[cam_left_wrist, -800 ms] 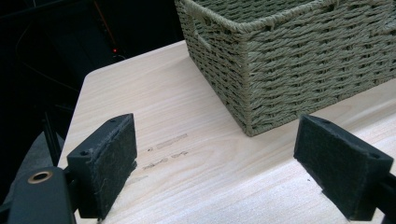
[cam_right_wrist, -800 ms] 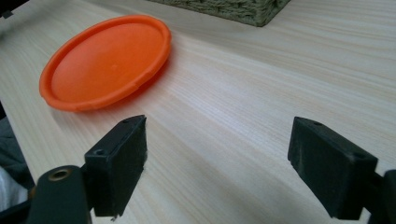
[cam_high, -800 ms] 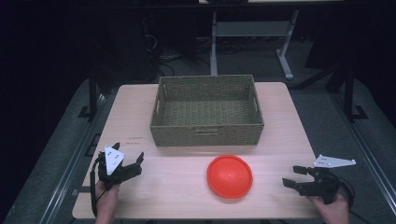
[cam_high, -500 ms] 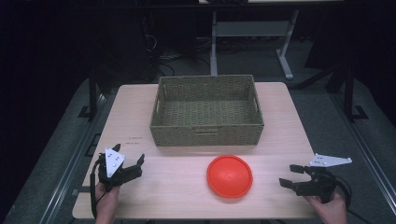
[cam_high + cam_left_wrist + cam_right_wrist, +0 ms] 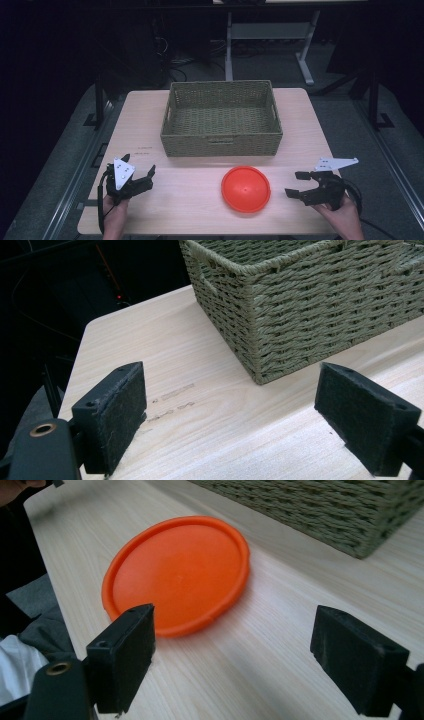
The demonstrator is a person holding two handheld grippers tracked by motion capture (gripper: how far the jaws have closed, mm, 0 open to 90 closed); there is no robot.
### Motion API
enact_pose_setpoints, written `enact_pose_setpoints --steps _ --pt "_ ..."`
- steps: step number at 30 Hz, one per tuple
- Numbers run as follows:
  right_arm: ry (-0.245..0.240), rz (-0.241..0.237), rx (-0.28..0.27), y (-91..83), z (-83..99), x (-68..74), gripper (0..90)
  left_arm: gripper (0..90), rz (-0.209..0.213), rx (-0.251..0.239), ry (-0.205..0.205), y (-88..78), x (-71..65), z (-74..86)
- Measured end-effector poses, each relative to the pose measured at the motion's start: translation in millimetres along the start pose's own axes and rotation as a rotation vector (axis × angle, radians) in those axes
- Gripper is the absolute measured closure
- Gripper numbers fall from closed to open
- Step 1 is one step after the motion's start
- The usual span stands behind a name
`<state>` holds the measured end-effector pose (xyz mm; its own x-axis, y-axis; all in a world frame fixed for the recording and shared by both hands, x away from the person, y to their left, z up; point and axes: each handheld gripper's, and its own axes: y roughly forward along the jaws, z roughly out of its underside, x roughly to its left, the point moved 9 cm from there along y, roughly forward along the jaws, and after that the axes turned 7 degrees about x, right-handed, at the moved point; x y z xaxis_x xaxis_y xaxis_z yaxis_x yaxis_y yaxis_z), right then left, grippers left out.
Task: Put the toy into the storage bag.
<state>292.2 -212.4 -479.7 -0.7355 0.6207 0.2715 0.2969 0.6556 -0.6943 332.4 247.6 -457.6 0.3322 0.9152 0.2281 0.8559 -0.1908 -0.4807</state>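
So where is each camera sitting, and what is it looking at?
High view: sits above the person's side, looking forward and down at the table, basket and orange lid; both hands show, with the left gripper and right gripper.
Left gripper view: rides the left gripper, facing the basket's corner; its two black jaws stand open.
Right gripper view: rides the right gripper, facing the orange lid; its jaws stand open.
Shared: all three views show the basket and table.

place: lab/test bay | you're at a light wood table (image 5: 150, 125) | dark room, floor cables (image 5: 175, 65) and metal stand (image 5: 270, 35) past its far edge
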Motion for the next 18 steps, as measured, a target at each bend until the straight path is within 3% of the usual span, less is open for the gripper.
enact_pose_setpoints --steps 6,12,18 --pt "0.023 -0.055 0.051 15.8 -21.0 4.5 17.5 12.7 -0.001 -0.005 -0.003 0.1 1.8 -0.2" --pt "0.0 -0.057 0.105 27.2 -32.0 9.3 18.5 12.7 0.002 -0.005 -0.003 0.6 1.8 -0.7" --pt "0.021 -0.074 0.141 38.2 -37.6 6.6 20.0 12.7 -0.001 -0.005 -0.003 -0.7 2.8 -0.6"
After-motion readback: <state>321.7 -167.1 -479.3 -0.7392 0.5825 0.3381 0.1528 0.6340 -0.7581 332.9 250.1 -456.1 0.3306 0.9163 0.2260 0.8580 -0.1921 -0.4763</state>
